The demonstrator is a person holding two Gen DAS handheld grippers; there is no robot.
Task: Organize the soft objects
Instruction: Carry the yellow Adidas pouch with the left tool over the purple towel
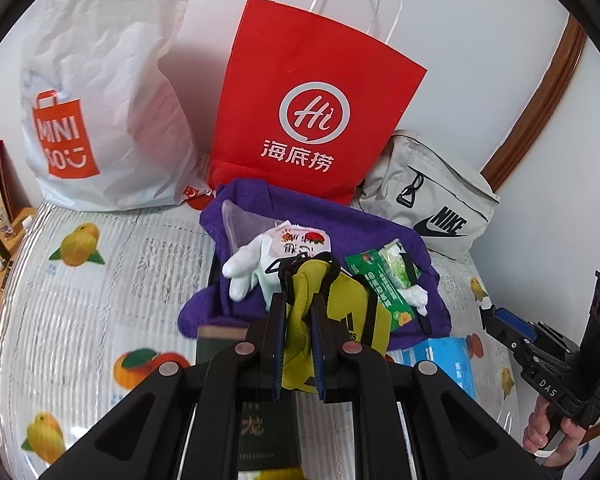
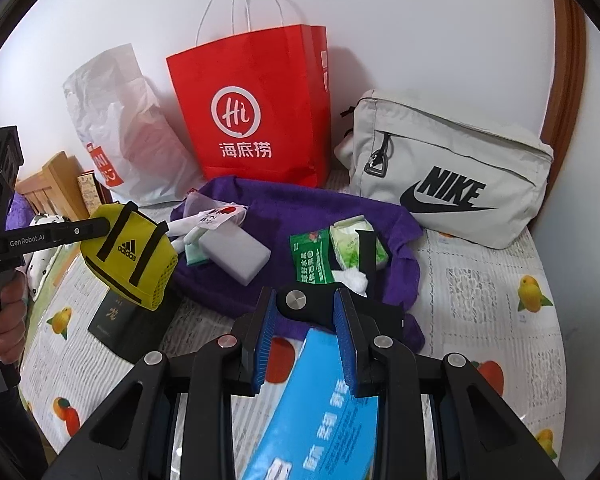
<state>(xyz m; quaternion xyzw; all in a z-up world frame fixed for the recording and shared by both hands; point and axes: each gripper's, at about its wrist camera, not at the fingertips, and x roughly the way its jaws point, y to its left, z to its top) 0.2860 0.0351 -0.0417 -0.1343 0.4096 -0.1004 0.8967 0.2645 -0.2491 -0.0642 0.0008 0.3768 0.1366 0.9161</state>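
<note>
My left gripper [image 1: 298, 300] is shut on a small yellow Adidas pouch [image 1: 340, 320] and holds it in the air above the bed; the pouch also shows in the right wrist view [image 2: 130, 256]. Behind it a purple towel [image 2: 300, 208] lies on the bed with a white glove [image 1: 246, 268], a green snack packet [image 2: 310, 256], a tissue pack [image 2: 352, 244], a white sponge block [image 2: 236, 256] and a black object [image 2: 332, 308] on it. My right gripper [image 2: 304, 312] is open above a blue tissue box [image 2: 320, 408], with the black object just beyond its fingertips.
A red paper bag [image 2: 252, 112], a white Miniso plastic bag [image 1: 100, 92] and a grey Nike pouch [image 2: 448, 172] stand against the wall at the back. A dark green booklet [image 2: 116, 316] lies on the fruit-print bedsheet [image 2: 480, 312]. A wooden bedside piece [image 2: 56, 188] is at the left.
</note>
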